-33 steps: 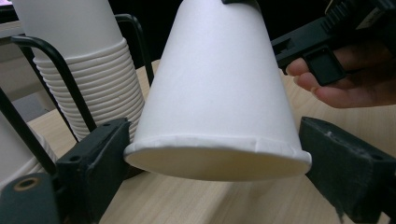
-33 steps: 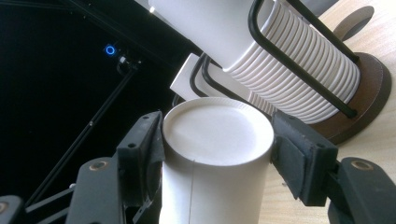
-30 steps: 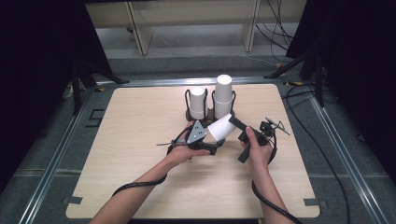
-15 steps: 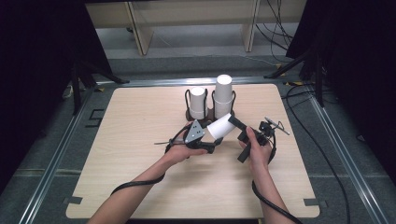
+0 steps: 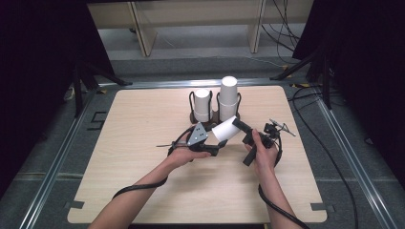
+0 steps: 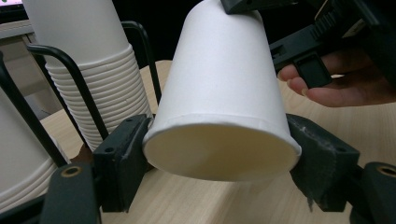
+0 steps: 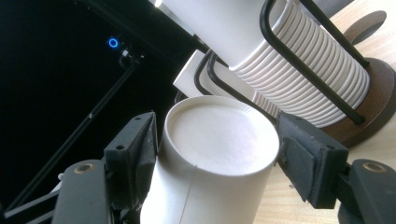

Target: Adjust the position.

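Between the two grippers, just in front of the wire cup rack [image 5: 216, 116], a white paper cup [image 5: 226, 129] lies sideways off the table. The left gripper [image 6: 219, 154] has just been closing and pinches its rim; the right gripper [image 7: 217, 154], just opening, flanks its base without pressing. Light and easily crushed, it wants a gentle hold near the stiffer rim, clear of both cup stacks [image 5: 228, 98].

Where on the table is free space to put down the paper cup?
The table is bare left of the left gripper and along the near edge. It is crowded by the cup holder, where both grippers meet at the paper cup.
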`<move>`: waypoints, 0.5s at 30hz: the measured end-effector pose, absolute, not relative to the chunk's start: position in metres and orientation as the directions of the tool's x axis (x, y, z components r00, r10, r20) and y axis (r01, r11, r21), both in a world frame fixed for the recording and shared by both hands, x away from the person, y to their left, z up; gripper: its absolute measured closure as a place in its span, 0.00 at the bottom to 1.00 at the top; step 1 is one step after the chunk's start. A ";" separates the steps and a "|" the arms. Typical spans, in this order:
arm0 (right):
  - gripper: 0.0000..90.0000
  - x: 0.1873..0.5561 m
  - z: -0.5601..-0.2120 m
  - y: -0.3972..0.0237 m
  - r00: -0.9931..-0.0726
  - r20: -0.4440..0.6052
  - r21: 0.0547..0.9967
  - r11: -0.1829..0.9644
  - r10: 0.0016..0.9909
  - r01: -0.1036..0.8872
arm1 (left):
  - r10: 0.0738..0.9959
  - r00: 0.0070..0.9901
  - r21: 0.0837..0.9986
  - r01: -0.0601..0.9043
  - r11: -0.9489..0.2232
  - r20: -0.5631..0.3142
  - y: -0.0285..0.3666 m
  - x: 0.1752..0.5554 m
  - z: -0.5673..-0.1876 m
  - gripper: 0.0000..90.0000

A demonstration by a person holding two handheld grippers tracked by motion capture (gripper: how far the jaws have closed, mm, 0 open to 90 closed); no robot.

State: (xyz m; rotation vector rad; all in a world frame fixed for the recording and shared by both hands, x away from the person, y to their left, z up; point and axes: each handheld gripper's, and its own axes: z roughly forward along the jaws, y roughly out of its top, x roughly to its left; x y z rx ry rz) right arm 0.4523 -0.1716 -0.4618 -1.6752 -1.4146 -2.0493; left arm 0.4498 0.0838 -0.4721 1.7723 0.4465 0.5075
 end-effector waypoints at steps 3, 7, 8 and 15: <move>0.34 0.453 -0.460 -0.173 -0.393 0.802 0.594 -0.530 0.450 0.605 | 0.542 0.834 0.972 0.033 -0.232 0.101 0.084 0.450 -0.473 0.28; 0.33 0.454 -0.459 -0.175 -0.394 0.790 0.608 -0.520 0.470 0.600 | 0.543 0.833 0.969 0.036 -0.243 0.105 0.086 0.450 -0.472 0.29; 0.33 0.454 -0.458 -0.175 -0.397 0.784 0.616 -0.515 0.477 0.596 | 0.542 0.834 0.969 0.037 -0.245 0.106 0.086 0.449 -0.472 0.29; 0.33 0.455 -0.453 -0.179 -0.411 0.775 0.629 -0.525 0.480 0.573 | 0.533 0.841 0.970 0.046 -0.240 0.092 0.086 0.449 -0.472 0.31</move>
